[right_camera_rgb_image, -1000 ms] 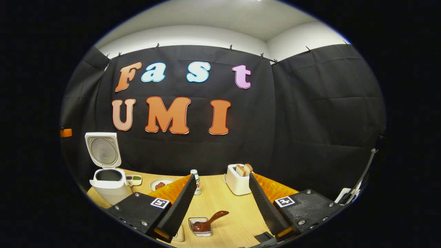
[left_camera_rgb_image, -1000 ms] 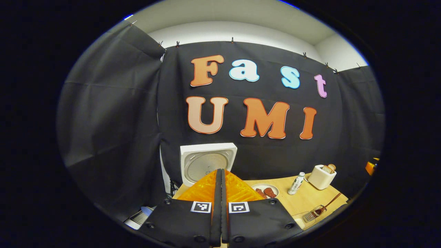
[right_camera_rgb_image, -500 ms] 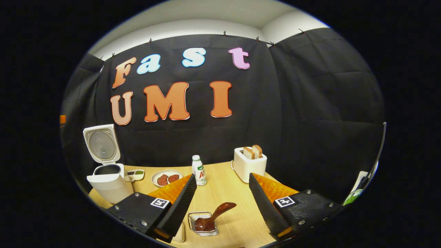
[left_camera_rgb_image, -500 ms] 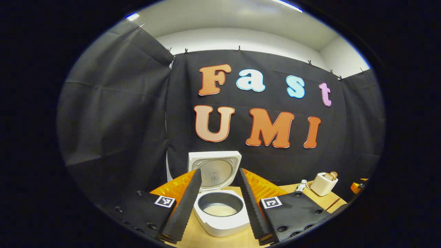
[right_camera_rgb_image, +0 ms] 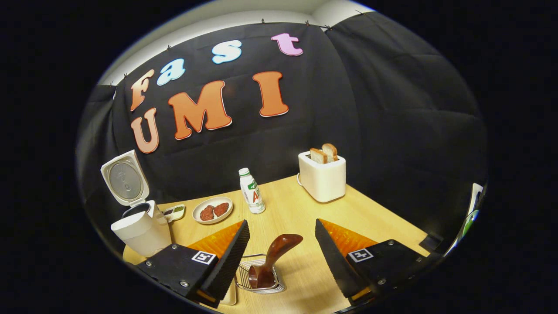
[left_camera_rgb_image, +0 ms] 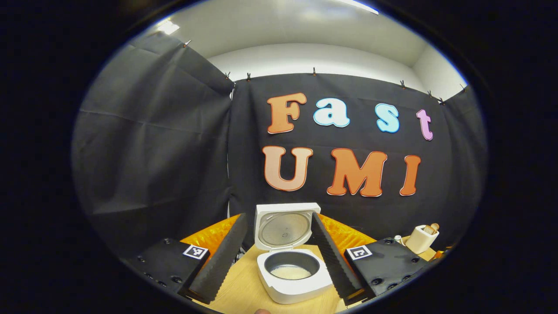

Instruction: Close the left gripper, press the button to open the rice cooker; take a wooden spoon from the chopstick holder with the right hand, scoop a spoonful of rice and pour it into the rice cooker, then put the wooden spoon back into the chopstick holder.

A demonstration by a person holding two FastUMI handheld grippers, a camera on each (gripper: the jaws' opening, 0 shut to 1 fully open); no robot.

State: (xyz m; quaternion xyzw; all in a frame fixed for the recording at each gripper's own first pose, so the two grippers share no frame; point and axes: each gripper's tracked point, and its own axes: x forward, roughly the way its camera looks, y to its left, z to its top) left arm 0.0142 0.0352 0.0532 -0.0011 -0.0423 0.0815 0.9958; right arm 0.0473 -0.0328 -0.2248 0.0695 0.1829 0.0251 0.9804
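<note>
Here the rice cooker [left_camera_rgb_image: 293, 279] stands lid-up, rice inside.

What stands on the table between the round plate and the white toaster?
In the right gripper view, a small white bottle with a green cap stands between them.

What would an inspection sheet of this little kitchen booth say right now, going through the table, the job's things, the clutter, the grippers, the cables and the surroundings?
Surface: light wooden table, looks clean.
Job's things: white rice cooker stands with its lid up, some rice in the dark pot. Wooden spoon stands tilted in the wire chopstick holder.
Clutter: toaster with bread slices, small bottle, plate of reddish food, small dish beside the cooker.
Grippers: left gripper open, empty, fingers either side of the cooker in its view. Right gripper open, empty, aimed at the spoon.
Cables: nothing seen.
Surroundings: black cloth walls, pale ceiling.
</note>
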